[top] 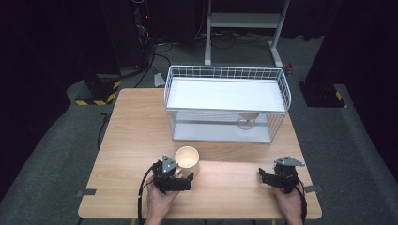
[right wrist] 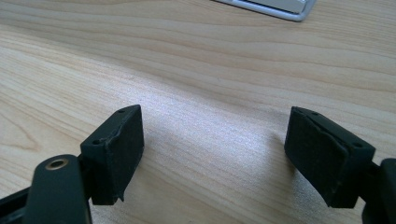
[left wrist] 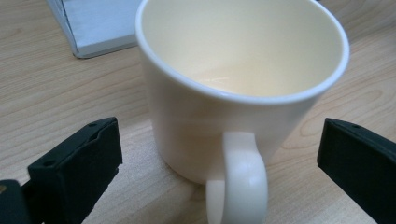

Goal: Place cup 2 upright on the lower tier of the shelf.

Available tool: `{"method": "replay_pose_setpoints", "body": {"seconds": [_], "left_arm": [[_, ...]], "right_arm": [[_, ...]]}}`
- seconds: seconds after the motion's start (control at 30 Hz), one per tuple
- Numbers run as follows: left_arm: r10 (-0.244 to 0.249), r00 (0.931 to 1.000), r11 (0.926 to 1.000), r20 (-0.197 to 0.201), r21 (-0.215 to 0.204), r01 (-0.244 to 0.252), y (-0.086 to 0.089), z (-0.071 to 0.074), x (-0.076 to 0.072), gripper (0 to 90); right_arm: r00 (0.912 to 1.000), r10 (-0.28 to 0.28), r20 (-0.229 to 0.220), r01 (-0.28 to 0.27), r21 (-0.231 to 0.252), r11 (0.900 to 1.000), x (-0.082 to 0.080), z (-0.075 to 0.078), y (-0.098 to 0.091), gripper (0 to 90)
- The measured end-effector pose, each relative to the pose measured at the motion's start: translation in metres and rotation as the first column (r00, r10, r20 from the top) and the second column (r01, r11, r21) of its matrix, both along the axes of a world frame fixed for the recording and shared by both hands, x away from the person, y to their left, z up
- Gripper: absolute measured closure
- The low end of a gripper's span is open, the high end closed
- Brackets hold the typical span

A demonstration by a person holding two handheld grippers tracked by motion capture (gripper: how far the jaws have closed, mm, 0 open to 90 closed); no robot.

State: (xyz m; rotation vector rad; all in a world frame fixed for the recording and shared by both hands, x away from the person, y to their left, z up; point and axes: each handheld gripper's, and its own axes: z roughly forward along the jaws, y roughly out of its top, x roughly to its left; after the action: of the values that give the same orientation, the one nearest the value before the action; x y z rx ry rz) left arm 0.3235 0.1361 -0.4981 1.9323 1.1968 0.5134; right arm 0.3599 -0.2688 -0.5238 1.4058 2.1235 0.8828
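The mug's handle (left wrist: 238,179) sits nearest the lens in the left gripper view, a cream loop aimed straight back at the camera, between the two black jaws but touching neither. The mug (top: 187,161) stands upright on the desk (top: 126,140), mouth up, empty inside; long axis vertical. In the high view it's at approx 6 o'clock of the desk, near the front edge, handle pointing to 7 o'clock toward the left tool (top: 184,180).

Step in hand, judged: the approach w/ the left tool, pre-grasp. Its jaws are spread wide, holding nothing, one each side of the handle. Next move prob. calls for easing fwd a bit and closing, either on the handle or across the mug wall. Handle is narrow vs. the jaw gap, so the closing needs to stay centred or the mug may twist.

Right tool (top: 265,177) rests at 4 o'clock, well apart from the mug, jaws also released over bare wood.

Beyond, at 12 o'clock, a white wire rack (top: 225,101) w/ a shelf; a small glass (top: 247,120) stands under the shelf, right of middle.
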Motion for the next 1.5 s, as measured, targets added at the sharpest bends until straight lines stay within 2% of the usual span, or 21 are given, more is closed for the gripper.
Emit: {"method": "replay_pose_setpoints", "body": {"seconds": [0.33, 0.7, 1.5], "left_arm": [[0.0, 1.0, 1.0, -0.003, 0.002, 0.0, -0.004, -0.002, 0.006, 0.2], [-0.007, 0.9999, 0.9995, 0.011, 0.03, 0.007, -0.013, 0.0, 0.016, 0.5], [0.01, 0.9995, 0.9999, 0.029, 0.002, -0.01, -0.022, -0.008, 0.027, 6.2]], "right_arm": [[1.0, 0.0, 0.0, 0.0, 0.0, 1.0, 0.0, 0.0, 0.0, 20.0], [1.0, 0.0, 0.0, 0.0, 0.0, 1.0, 0.0, 0.0, 0.0, 20.0], [1.0, 0.0, 0.0, 0.0, 0.0, 1.0, 0.0, 0.0, 0.0, 20.0]]}}
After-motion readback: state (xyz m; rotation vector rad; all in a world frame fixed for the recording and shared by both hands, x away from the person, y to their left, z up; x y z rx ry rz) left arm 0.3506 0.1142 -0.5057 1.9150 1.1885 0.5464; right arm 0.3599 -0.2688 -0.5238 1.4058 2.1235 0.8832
